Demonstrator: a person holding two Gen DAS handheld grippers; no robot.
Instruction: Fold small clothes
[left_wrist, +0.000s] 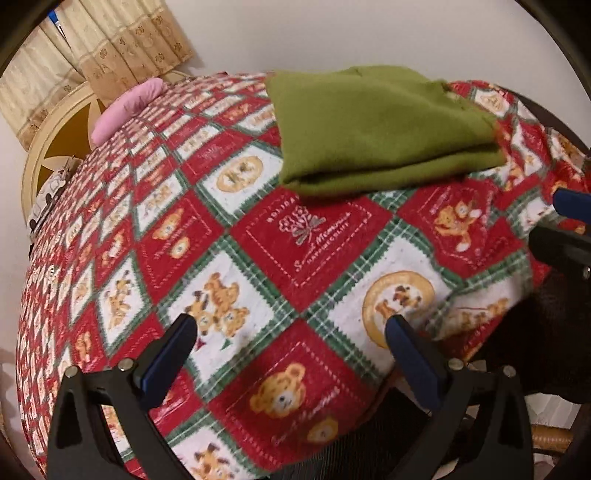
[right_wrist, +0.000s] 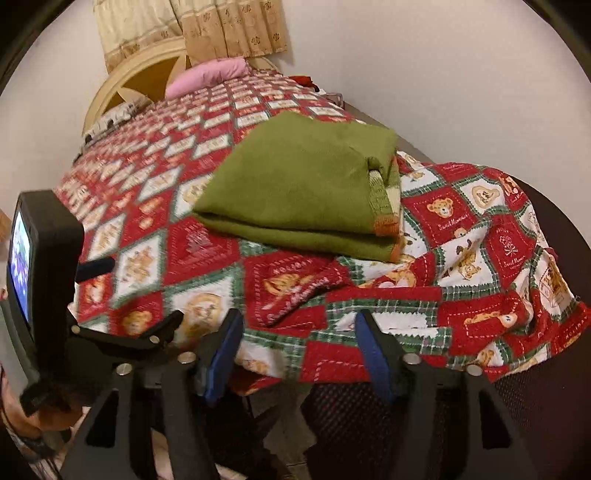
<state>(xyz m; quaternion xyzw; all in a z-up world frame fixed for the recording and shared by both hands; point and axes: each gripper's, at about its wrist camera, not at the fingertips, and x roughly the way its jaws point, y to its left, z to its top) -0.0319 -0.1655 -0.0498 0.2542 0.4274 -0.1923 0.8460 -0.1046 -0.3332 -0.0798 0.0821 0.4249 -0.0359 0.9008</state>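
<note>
A folded olive-green garment (left_wrist: 373, 125) lies on the red, white and green bear-patterned quilt (left_wrist: 258, 258) near the bed's foot corner. It also shows in the right wrist view (right_wrist: 303, 184), with a striped orange-green hem at its right edge. My left gripper (left_wrist: 291, 328) is open and empty, held over the quilt short of the garment. My right gripper (right_wrist: 299, 325) is open and empty, at the bed's near edge below the garment. In the right wrist view the left gripper's body (right_wrist: 44, 251) shows at the left.
A pink pillow (right_wrist: 210, 74) and a cream headboard (right_wrist: 136, 74) stand at the bed's far end under beige curtains (right_wrist: 221, 26). A white wall runs along the bed's right side. The quilt is rumpled and hangs over the near right corner (right_wrist: 498, 295).
</note>
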